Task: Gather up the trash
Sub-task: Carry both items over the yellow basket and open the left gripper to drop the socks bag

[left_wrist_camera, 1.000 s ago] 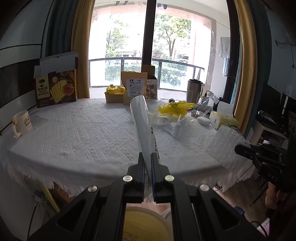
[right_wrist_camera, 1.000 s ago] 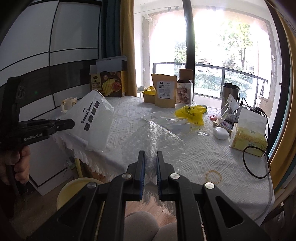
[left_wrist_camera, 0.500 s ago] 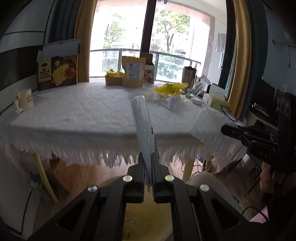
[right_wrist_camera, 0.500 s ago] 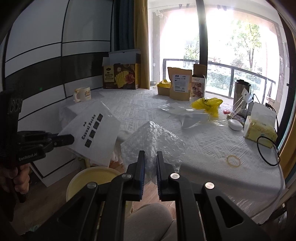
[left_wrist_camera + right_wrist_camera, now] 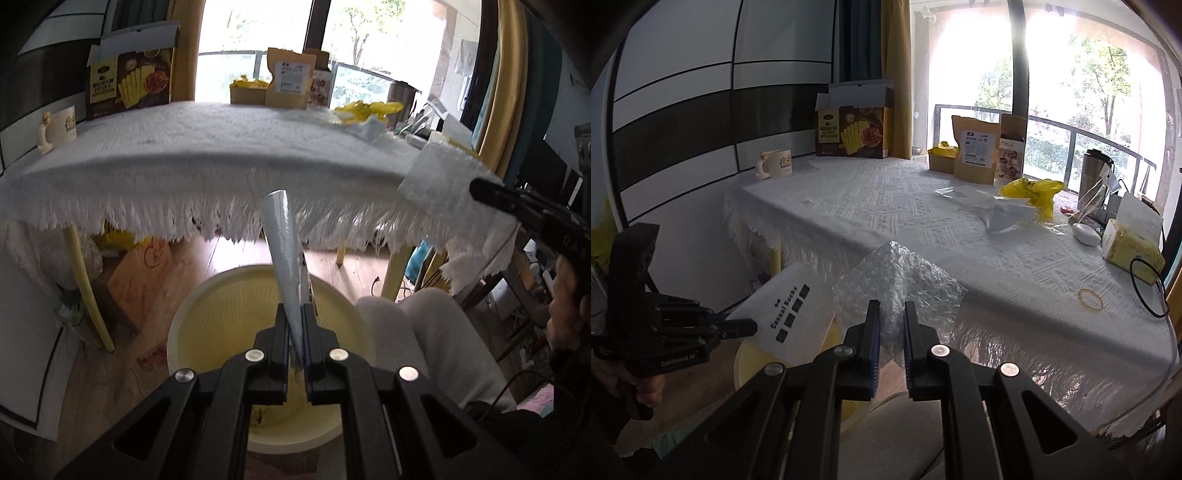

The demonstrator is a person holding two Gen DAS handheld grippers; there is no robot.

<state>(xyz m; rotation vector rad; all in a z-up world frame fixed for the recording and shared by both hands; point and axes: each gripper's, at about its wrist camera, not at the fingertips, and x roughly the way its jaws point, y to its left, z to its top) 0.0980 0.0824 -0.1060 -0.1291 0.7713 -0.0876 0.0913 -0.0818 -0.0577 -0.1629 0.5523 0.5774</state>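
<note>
My left gripper (image 5: 294,314) is shut on a white sock bag (image 5: 282,243), seen edge-on and held over a pale yellow bin (image 5: 221,325) on the floor. From the right wrist view the same bag (image 5: 786,314), printed "Casual Socks", hangs from the left gripper (image 5: 753,326) above the bin (image 5: 750,362). A sheet of bubble wrap (image 5: 897,280) is clamped in my right gripper (image 5: 889,314), which is shut on it at the table's front edge. In the left wrist view the right gripper (image 5: 476,188) shows with the bubble wrap (image 5: 443,184).
A table under a white fringed cloth (image 5: 886,206) carries a yellow plastic bag (image 5: 1030,190), clear wrappers (image 5: 979,203), a cracker box (image 5: 853,129), a mug (image 5: 777,162), brown pouches (image 5: 975,147), a flask (image 5: 1093,170) and a rubber band (image 5: 1089,298). A grey-clad knee (image 5: 424,332) is beside the bin.
The left gripper sank below the table edge, carrying the sock bag down over the yellow bin. The right gripper drew back and lower toward the table's front edge with the bubble wrap.
</note>
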